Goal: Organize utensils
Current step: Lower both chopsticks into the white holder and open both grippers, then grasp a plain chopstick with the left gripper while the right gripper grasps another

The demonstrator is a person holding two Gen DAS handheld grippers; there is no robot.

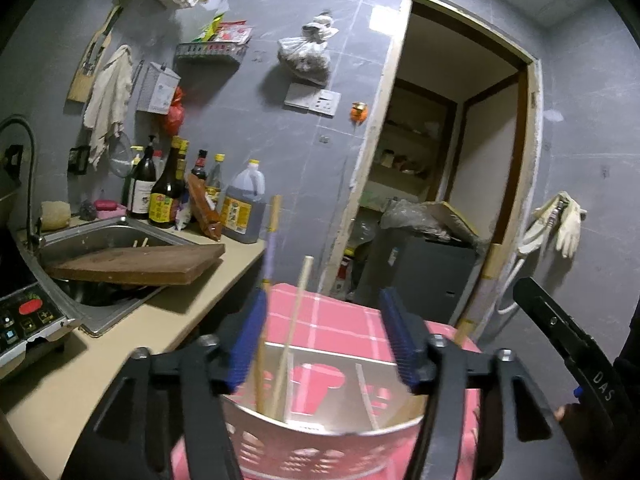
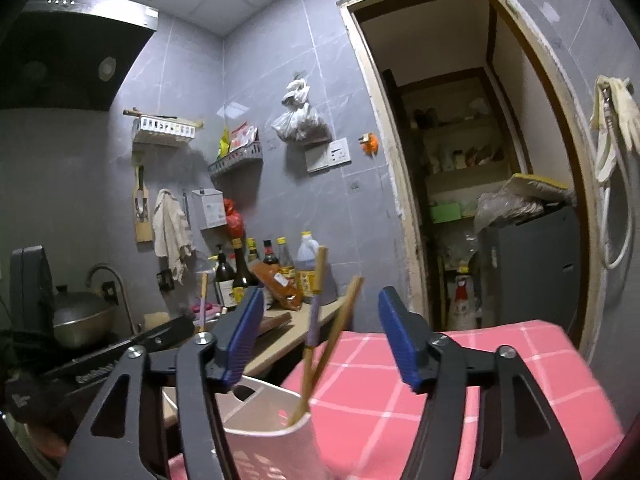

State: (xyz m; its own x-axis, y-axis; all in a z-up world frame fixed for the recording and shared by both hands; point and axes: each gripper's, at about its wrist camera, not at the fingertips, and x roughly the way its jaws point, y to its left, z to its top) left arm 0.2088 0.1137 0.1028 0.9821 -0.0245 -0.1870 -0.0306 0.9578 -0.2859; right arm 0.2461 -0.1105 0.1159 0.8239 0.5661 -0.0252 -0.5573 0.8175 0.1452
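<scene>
You are hovering both grippers, left gripper (image 1: 324, 336) and right gripper (image 2: 320, 336), over the white utensil basket (image 1: 320, 440). Both are gaping, gripping nothing. The chopsticks (image 2: 320, 344) are standing inside, already sorted.

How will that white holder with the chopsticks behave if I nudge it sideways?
The white holder looks like thin perforated plastic, so probably light. Tall chopsticks lean out above its rim, so it may tip rather than slide. The pink checked cloth beneath may bunch and drag with it.
</scene>
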